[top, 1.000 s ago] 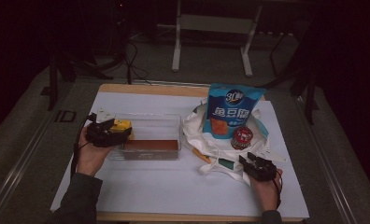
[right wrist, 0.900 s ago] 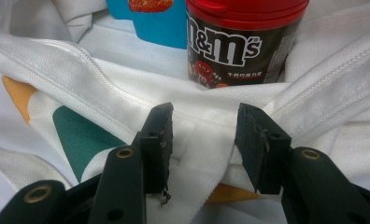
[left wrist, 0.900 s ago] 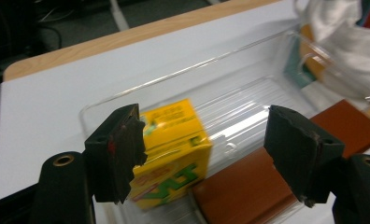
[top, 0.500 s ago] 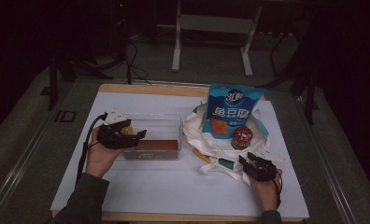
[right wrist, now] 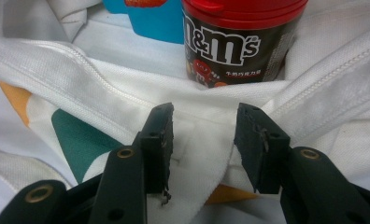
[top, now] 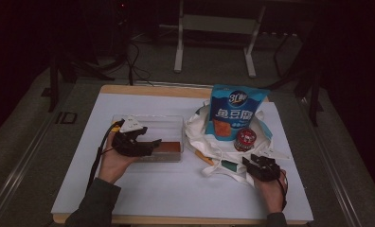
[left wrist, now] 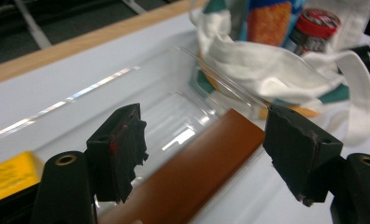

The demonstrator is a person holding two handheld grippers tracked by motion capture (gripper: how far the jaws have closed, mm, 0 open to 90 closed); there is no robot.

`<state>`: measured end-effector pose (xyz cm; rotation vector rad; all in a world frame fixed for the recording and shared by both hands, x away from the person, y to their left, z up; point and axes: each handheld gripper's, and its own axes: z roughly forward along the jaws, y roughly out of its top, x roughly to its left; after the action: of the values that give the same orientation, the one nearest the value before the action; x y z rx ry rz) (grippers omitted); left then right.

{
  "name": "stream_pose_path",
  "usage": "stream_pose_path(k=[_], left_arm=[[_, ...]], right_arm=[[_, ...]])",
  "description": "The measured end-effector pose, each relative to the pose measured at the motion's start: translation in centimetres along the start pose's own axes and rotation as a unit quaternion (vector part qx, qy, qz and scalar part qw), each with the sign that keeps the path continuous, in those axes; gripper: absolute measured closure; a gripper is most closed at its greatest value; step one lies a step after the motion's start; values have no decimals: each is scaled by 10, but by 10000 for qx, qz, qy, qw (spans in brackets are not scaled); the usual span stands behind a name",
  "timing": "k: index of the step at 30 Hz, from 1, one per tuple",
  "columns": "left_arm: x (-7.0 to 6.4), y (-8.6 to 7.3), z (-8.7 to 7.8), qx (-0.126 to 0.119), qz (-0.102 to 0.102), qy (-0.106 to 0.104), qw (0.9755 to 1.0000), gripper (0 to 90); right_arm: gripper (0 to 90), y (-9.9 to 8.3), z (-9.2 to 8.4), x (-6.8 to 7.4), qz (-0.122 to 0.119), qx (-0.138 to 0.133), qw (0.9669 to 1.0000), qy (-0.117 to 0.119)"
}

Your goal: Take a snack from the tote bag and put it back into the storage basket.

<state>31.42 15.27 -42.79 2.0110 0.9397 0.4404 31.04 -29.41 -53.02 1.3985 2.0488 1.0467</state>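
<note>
White cloth of the bag (right wrist: pixel 206 140) lies bunched between the half-open right gripper (right wrist: pixel 204 140), candy jar (right wrist: pixel 239 42) just beyond; left gripper (left wrist: pixel 204 154) gapes empty over a brown bar (left wrist: pixel 192 172).

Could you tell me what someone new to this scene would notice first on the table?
Most striking is the tall blue snack pouch standing in the white cloth bag at the table's right, with a red-lidded M&M's tub in front of it. To the left sits a clear plastic box holding a flat red-brown bar. The left gripper hovers open over that box, while the right gripper sits at the bag's near edge.
</note>
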Motion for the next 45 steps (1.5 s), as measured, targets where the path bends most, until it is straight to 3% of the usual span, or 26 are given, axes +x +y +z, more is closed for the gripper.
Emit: stream_pose_path(k=[4,10,16,22,28,34,36,39,45], left_arm=[[-8,-3,3,27,185,-91,9998,275],[-17,-7,7,62,309,-107,9994,273],[-29,-11,14,-13,490,-290,9984,324],[-35,-19,21,-477,513,-691,9951,463],[-44,-28,30,-414,704,-746,9939,473],[-53,-35,40,-318,754,-735,9939,485],[-56,-37,45,-119,836,-628,9945,497],[-60,-43,53,-118,800,-744,9939,518],[-68,-56,66,-69,1032,-763,9917,519]], right_arm=[[540,1,1,1,-16,5,10000,-56],[536,8,2,7,-165,302,9991,-232],[533,11,3,5,-106,422,9989,-156],[551,16,2,4,-267,488,9984,-105],[577,20,-2,2,-300,476,9984,-83],[597,30,-6,2,-423,436,9982,3],[602,35,-9,4,-516,406,9978,7],[614,42,-13,4,-563,337,9978,23],[663,52,-19,-2,-567,359,9977,31]])
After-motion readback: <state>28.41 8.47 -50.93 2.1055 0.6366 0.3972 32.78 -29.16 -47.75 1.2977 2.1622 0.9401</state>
